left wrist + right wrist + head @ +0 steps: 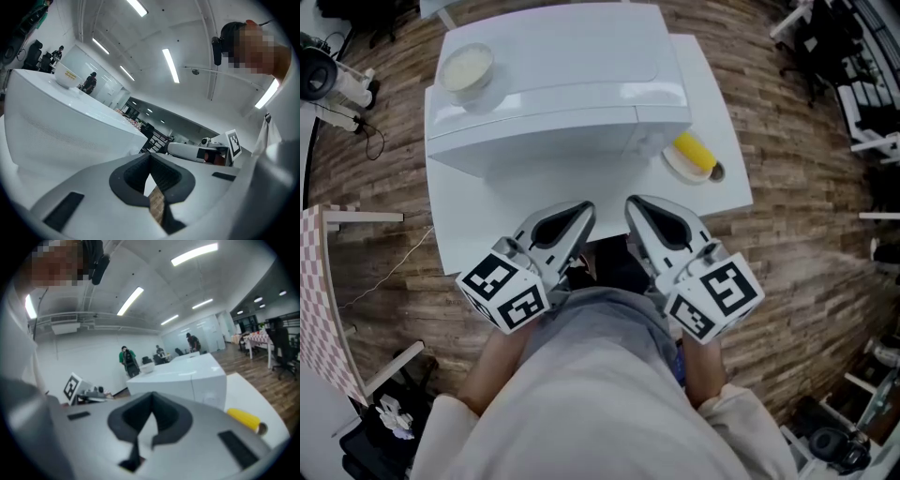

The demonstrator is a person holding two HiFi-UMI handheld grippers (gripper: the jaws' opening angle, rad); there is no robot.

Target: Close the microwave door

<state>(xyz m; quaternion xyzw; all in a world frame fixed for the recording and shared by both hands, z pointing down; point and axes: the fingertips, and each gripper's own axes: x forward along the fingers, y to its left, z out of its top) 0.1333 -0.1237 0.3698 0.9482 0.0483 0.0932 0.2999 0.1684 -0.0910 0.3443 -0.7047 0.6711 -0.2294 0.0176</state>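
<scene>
A white microwave [553, 84] stands on a white table [469, 225]; it also shows in the left gripper view [61, 126] and the right gripper view [187, 376]. Its front face looks flush with the body, the door lying shut. A cream bowl [466, 67] rests on its top. My left gripper [581, 211] and right gripper [636, 204] hang side by side at the table's near edge, close to my body and short of the microwave. Both are shut with nothing held, as the left gripper [151, 176] and right gripper [151, 420] show in their own views.
A yellow corn cob [694, 153] lies on a small plate [675, 167] at the microwave's right, also the corn cob [243, 418]. A checkered board [319, 309] leans at the left. Office chairs [853, 84] stand at the far right. People stand far off in the room.
</scene>
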